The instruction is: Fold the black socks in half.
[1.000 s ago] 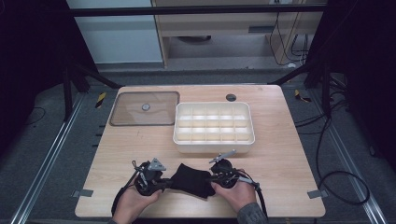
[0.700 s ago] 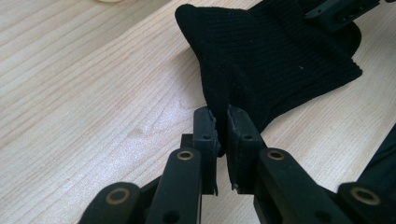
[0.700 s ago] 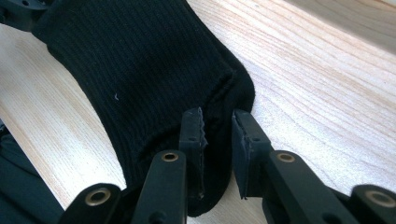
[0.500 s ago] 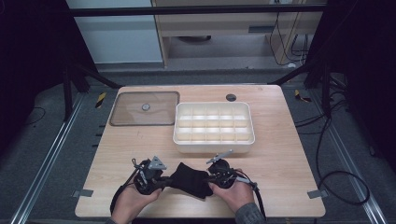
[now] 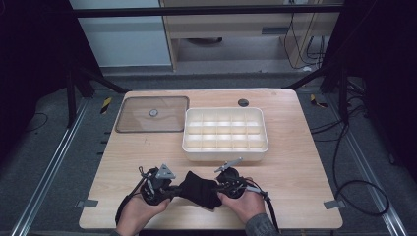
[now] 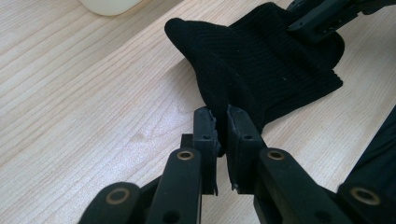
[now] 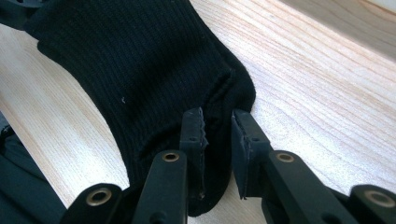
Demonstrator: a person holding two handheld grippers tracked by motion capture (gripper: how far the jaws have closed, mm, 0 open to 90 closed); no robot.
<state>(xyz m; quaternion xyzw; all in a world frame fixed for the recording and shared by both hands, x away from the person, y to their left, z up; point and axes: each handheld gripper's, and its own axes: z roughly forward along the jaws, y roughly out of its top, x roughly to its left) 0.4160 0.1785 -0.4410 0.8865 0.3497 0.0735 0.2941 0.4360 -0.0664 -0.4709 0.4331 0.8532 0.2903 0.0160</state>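
A black knitted sock (image 5: pixel 200 189) lies near the table's front edge, stretched between both grippers. My left gripper (image 5: pixel 169 191) is shut on the sock's left end; in the left gripper view the jaws pinch a fold of the sock (image 6: pixel 252 70) at the gripper's tips (image 6: pixel 222 133). My right gripper (image 5: pixel 221 189) is shut on the sock's right end; in the right gripper view the fabric of the sock (image 7: pixel 135 60) bunches between the gripper's tips (image 7: pixel 217 135). A hand holds each gripper.
A white compartment tray (image 5: pixel 225 134) stands behind the sock at mid-table. A clear brownish lid (image 5: pixel 153 114) lies at the back left. A small dark round hole (image 5: pixel 243 103) is near the far edge. The tray's corner (image 6: pixel 109 5) shows in the left gripper view.
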